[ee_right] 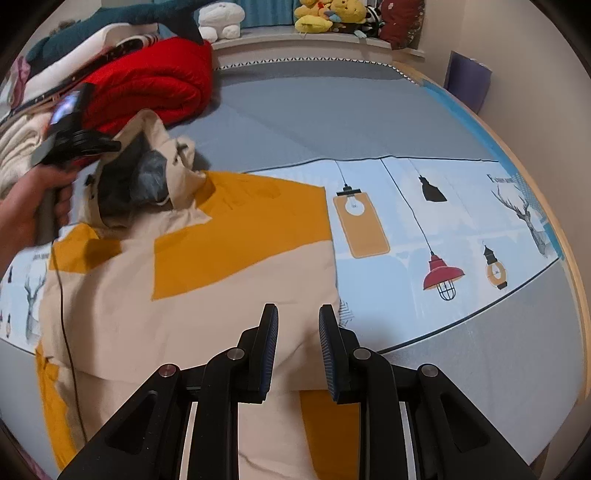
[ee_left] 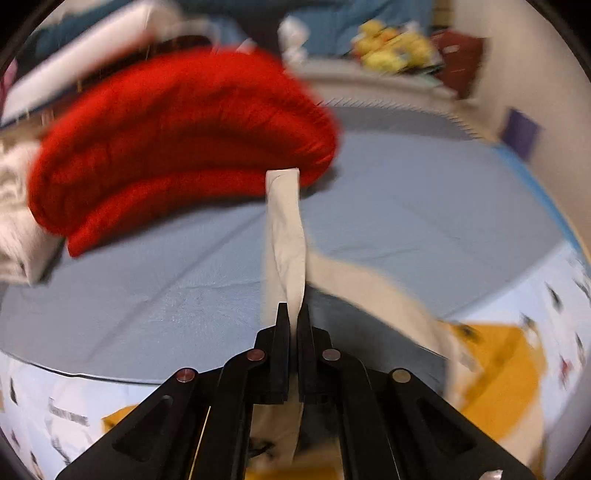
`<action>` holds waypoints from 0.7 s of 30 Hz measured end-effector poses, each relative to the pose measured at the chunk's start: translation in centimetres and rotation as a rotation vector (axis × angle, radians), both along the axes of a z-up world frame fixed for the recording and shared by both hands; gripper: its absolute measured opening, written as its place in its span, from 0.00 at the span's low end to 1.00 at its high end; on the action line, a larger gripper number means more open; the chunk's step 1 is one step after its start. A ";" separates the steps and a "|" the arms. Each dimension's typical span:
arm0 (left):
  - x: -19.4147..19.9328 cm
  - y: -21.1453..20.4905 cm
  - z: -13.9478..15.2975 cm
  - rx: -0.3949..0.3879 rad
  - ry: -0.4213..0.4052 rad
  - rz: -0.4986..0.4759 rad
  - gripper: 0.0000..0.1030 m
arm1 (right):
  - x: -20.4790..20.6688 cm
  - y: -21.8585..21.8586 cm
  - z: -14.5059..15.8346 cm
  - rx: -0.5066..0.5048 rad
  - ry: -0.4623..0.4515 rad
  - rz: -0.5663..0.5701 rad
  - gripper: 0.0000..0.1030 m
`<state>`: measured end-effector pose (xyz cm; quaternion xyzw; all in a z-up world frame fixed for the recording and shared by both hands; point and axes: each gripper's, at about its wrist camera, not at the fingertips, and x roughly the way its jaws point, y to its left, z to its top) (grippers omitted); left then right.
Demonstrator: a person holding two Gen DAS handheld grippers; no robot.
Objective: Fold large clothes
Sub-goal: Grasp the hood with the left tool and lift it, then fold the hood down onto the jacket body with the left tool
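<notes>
A large cream and mustard-yellow hooded garment (ee_right: 221, 280) lies spread on the bed's printed sheet (ee_right: 443, 221). My left gripper (ee_left: 293, 308) is shut on a twisted cream strip (ee_left: 286, 229) of it, which stands up past the fingertips while the rest of the cloth trails down to the right. In the right wrist view a hand (ee_right: 29, 210) holds that gripper at the lifted hood (ee_right: 155, 147), whose dark lining shows. My right gripper (ee_right: 298, 314) sits at the garment's near right edge, its jaws partly apart with a thick cream fold filling the gap between the pads.
A folded red blanket (ee_left: 177, 140) lies at the back left of the grey-blue bed sheet (ee_left: 424, 206), with white folded fabric (ee_left: 14, 236) beside it. Yellow plush toys (ee_right: 328, 14) line the ledge behind the bed. A wall (ee_right: 517, 74) runs along the right.
</notes>
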<state>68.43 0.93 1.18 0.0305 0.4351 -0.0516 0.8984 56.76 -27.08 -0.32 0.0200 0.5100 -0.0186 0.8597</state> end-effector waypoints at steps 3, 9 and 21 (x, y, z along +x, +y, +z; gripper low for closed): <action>-7.1 -1.6 3.1 -0.010 -0.058 -0.091 0.02 | -0.6 0.3 1.1 0.015 -0.024 0.006 0.24; -22.5 -1.4 2.2 -0.040 -0.012 -0.120 0.04 | -1.8 0.8 2.9 0.070 -0.056 0.003 0.24; -30.5 3.9 -1.4 -0.250 0.100 0.132 0.22 | -3.7 3.0 3.2 0.160 -0.066 0.050 0.24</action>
